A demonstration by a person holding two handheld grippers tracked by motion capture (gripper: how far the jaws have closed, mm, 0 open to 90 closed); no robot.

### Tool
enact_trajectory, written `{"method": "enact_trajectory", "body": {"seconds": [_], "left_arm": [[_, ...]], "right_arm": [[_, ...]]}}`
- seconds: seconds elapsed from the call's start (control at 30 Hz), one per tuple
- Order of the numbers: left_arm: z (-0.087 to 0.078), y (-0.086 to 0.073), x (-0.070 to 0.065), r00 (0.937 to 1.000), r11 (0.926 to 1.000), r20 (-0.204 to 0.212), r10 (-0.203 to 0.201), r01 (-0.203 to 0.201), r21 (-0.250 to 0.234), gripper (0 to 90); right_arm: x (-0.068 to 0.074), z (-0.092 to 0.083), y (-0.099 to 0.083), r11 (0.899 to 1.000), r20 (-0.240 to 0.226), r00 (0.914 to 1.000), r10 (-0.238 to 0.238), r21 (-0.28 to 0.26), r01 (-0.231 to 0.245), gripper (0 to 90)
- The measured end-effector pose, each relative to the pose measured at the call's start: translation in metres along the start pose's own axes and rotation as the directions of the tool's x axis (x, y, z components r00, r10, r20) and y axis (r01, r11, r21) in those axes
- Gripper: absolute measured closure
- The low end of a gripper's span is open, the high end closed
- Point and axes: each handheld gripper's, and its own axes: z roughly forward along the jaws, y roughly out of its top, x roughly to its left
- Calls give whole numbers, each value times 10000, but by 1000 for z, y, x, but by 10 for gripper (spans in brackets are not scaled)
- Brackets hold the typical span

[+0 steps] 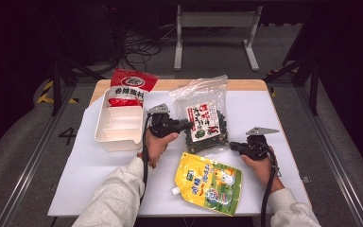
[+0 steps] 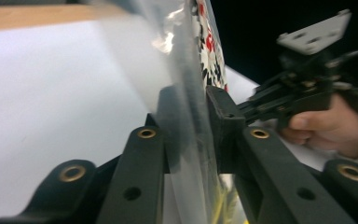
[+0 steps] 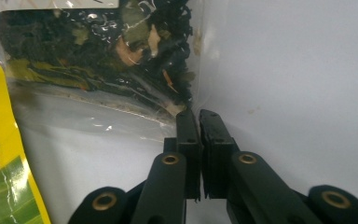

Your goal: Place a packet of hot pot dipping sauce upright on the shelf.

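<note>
On the left of the table (image 1: 75, 179) sits a white bin (image 1: 105, 135). It has little walls inside that make slots. A red packet (image 1: 128, 87) leans in its far end, half in and half out. I see nothing else in the bin.

Next comes the left gripper (image 1: 187, 125). Its two black jaws are pressed on the clear bag (image 1: 204, 116), one on each side of the thin plastic. The left gripper view shows the bag (image 2: 186, 93) standing up on edge between them. The bag is in the middle of the table, a bit off it on the left side. It is full of dark dried leaves, and it has a white label with red and black marks.

To lift this bag well, I think the left gripper should hold on tight and go up slowly. The plastic is smooth and may slip. The leaves are heavy at the bottom, so the bag may swing.

Below the bag lies a yellow pouch (image 1: 210, 182), flat on the table, with a small white spout.

On the right is the right gripper (image 1: 232, 145). Its jaws are almost together, with a thin gap. They hold nothing. Their tips (image 3: 198, 116) sit just beside the bag's bottom corner (image 3: 186, 100).
</note>
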Motion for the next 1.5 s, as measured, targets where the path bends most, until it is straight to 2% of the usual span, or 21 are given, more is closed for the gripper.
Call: {"method": "enact_trajectory", "body": {"seconds": [0.03,0.1,0.2,0.23,0.37,0.47,0.6,0.67,0.77,0.83,0.87,0.93,1.1,1.17,1.23,1.27,1.37,1.43,1.47,1.5], "left_arm": [[-1,2,-3,9998,9999,-40,170,-171,-21,789],[-5,7,-8,9988,9988,-49,479,-479,-100,794],[-11,9,-11,9977,9978,-271,624,-630,-197,797],[-13,10,-14,9957,9965,-446,812,-820,-171,797],[-17,16,-25,9873,9899,-767,1391,-1409,-180,801],[-20,20,-31,9818,9850,-856,1693,-1716,-199,803],[-31,26,-34,9758,9796,-1021,1933,-1978,-361,804],[-35,28,-35,9762,9795,-1028,1910,-1963,-445,804],[-54,39,-38,9655,9713,-1370,2214,-2309,-572,804],[-65,43,-38,9606,9680,-1501,2340,-2445,-558,804],[-65,43,-38,9606,9680,-1501,2340,-2445,-558,804],[-80,48,-40,9500,9608,-1791,2558,-2703,-616,804],[-111,51,-35,9392,9570,-2243,2598,-2815,-702,803],[-121,51,-33,9376,9579,-2378,2538,-2777,-725,803],[-131,54,-30,9297,9547,-2560,2649,-2902,-658,804],[-134,54,-28,9278,9542,-2603,2671,-2924,-633,803],[-150,59,-24,9156,9503,-2924,2761,-3056,-596,803],[-154,60,-23,9138,9500,-2990,2748,-3060,-624,803],[-162,62,-21,9062,9464,-3160,2811,-3163,-654,803],[-166,62,-20,9045,9466,-3234,2780,-3152,-679,803]], "right_arm": [[-1,-1,0,9999,45,9999,118,-93,-118,781],[-3,-3,0,9992,44,9995,306,-263,-305,734],[-5,-9,1,9980,170,9989,438,-454,-430,672],[-5,-11,2,9979,217,9989,413,-506,-402,651],[-5,-18,3,9976,279,9988,400,-582,-383,638],[-5,-19,2,9978,294,9989,374,-561,-357,621],[-2,-19,2,9983,307,9992,271,-519,-255,602],[0,-20,2,9981,313,9992,229,-573,-210,587],[2,-22,3,9979,289,9995,155,-630,-137,578],[4,-23,3,9978,198,9997,123,-649,-109,566],[4,-23,3,9978,198,9997,123,-649,-109,566],[8,-26,4,9974,185,9998,-35,-715,48,560],[18,-37,5,9940,72,9981,-614,-907,618,514],[20,-41,5,9926,67,9970,-769,-943,771,508],[22,-46,4,9897,110,9942,-1070,-945,1075,495],[23,-49,3,9882,102,9929,-1189,-965,1193,493],[24,-54,0,9862,38,9911,-1329,-990,1326,479],[24,-56,-2,9862,12,9912,-1325,-999,1319,469],[24,-57,-3,9864,-6,9913,-1319,-995,1312,466],[24,-57,-3,9865,-9,9913,-1318,-986,1311,465]]}}
